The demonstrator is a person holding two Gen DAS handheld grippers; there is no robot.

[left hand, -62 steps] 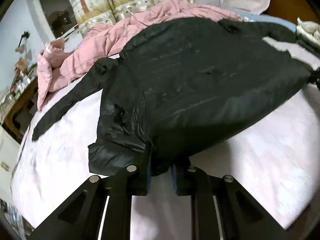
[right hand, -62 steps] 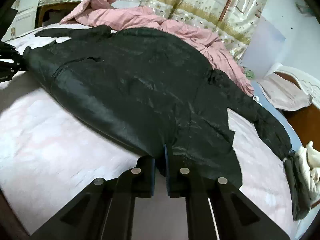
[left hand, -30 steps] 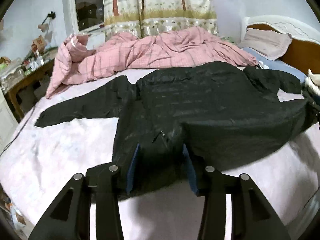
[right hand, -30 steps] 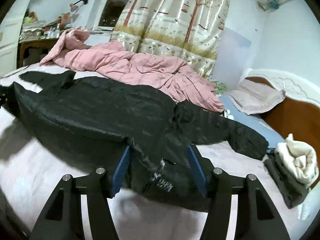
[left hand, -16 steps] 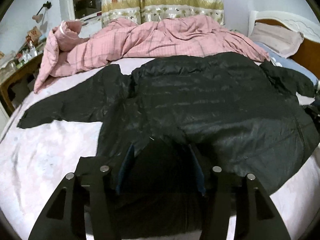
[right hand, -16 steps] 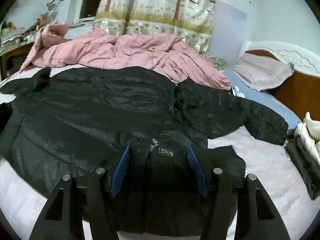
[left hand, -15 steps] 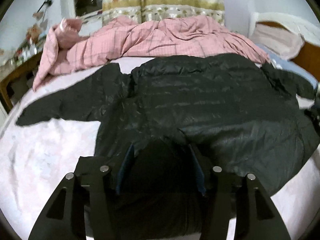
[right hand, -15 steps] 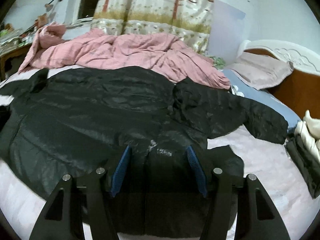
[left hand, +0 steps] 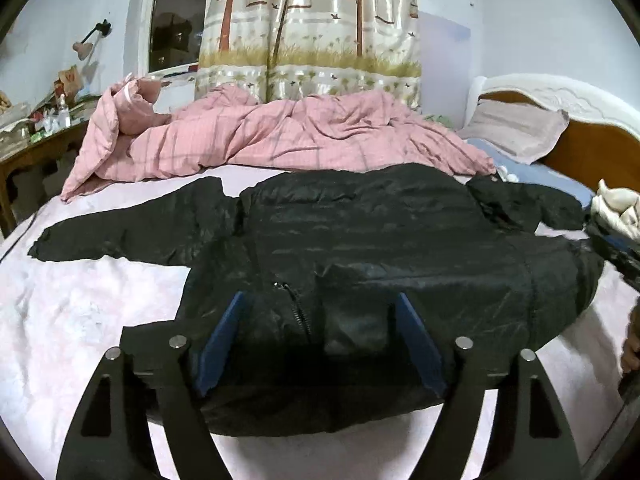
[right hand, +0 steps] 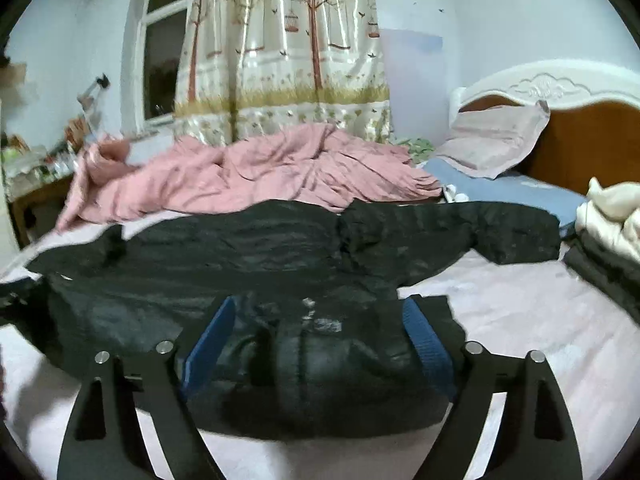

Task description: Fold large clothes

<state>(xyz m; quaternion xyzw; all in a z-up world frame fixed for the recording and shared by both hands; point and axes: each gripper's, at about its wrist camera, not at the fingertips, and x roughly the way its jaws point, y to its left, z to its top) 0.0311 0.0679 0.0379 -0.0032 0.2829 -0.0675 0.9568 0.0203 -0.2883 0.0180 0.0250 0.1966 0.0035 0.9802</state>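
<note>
Risk of a lopsided, sliding fold: slick, puffy shell and splayed sleeves, with no grip on the fabric. Black puffer jacket (left hand: 380,240) spread flat across the bed (left hand: 80,300), hem near, sleeves out left and right. Left tool (left hand: 318,340) and right tool (right hand: 316,340) both spread wide, empty, over the near hem.

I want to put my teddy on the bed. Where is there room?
Bare pale pink sheet lies left of the black puffer jacket, below its sleeve. More shows right of it, before the folded clothes pile. The rumpled pink quilt crowds the far side.
</note>
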